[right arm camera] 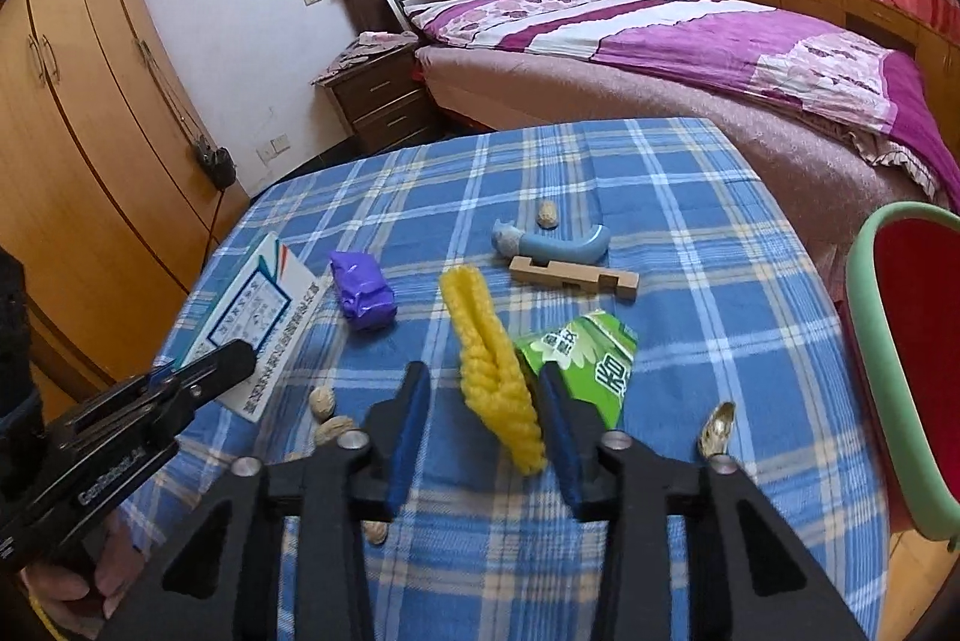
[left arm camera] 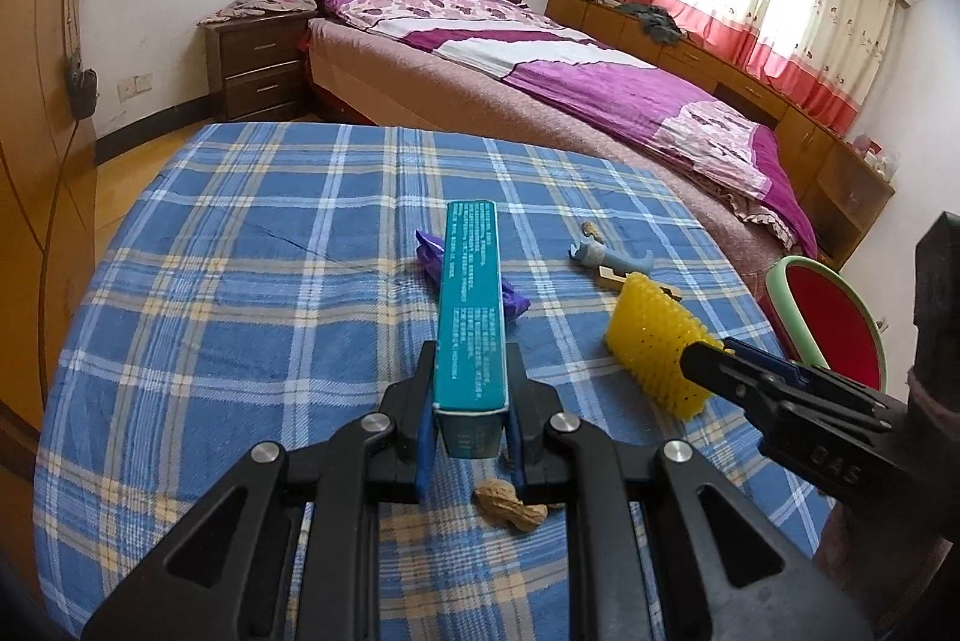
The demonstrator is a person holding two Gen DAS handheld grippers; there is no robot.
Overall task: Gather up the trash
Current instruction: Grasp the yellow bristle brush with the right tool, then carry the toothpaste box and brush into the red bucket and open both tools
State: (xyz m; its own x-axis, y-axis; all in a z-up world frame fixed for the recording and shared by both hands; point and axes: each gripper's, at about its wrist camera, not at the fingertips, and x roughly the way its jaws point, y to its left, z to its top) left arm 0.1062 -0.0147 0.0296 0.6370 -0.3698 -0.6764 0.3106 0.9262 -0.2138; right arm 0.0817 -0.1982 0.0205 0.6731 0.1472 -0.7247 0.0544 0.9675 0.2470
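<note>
My left gripper (left arm camera: 470, 389) is shut on a long teal box (left arm camera: 471, 305) and holds it above the blue plaid table (left arm camera: 240, 281); the box also shows in the right wrist view (right arm camera: 258, 317). My right gripper (right arm camera: 486, 401) is open around a yellow foam net (right arm camera: 492, 371), which leans on its right finger; the net also shows in the left wrist view (left arm camera: 657, 347). A purple wrapper (right arm camera: 363, 290), a green packet (right arm camera: 585, 359), peanut shells (right arm camera: 330, 416) and a gold wrapper (right arm camera: 717, 428) lie on the table.
A red bin with a green rim (right arm camera: 912, 359) stands at the table's right edge. A blue handle tool (right arm camera: 552, 242) and a wooden block (right arm camera: 573, 278) lie near the middle. A bed (right arm camera: 690, 59) stands behind the table, a wardrobe (right arm camera: 78, 131) to the left.
</note>
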